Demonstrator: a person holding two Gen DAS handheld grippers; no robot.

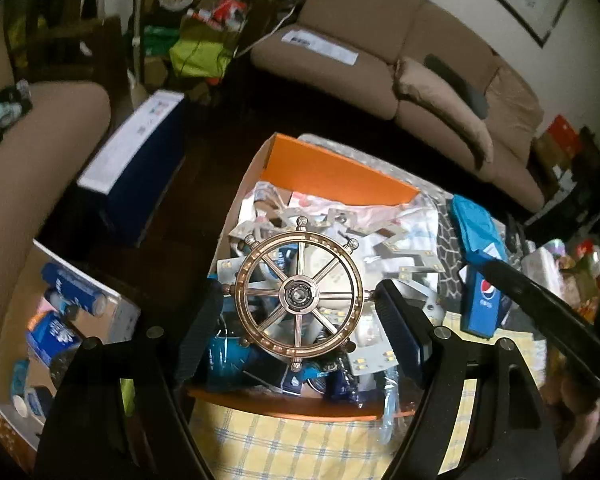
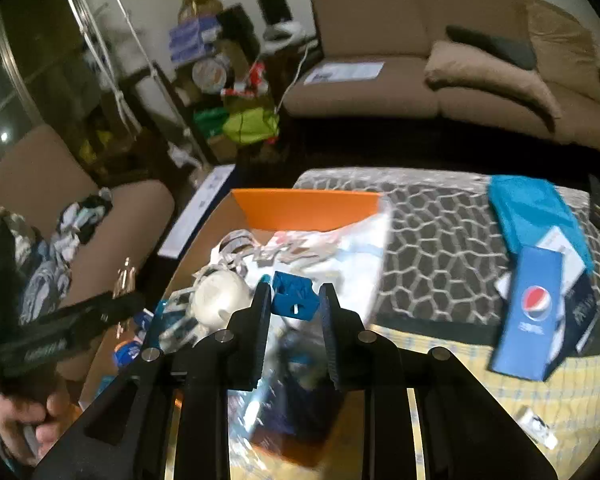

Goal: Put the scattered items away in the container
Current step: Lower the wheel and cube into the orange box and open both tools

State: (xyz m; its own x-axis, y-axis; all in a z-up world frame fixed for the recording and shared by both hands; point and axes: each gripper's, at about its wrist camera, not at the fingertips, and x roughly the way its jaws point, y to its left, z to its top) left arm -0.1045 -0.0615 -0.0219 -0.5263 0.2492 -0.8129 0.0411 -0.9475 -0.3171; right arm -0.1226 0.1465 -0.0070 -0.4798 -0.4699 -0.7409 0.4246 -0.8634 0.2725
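Left tool [image 1: 298, 306] clamps the bronze ship's wheel [image 1: 299, 294] by its rim, hanging right over the orange box [image 1: 332, 172] crammed with clutter. Right tool [image 2: 294, 300] pinches a small blue block [image 2: 293, 300] above that same box [image 2: 304, 208]. Out at three o'clock, a Pepsi carton [image 2: 530, 314] lies on the counter [image 2: 440, 236]

Ship's-wheel ornament [image 1: 298, 294], bronze-coloured, upright between the spread jaws of the left gripper [image 1: 298, 320], over an orange box [image 1: 336, 176] crowded with small items. Blue Pepsi carton [image 1: 485, 300] right of box. Yellow checked cloth [image 1: 296, 448] beneath.
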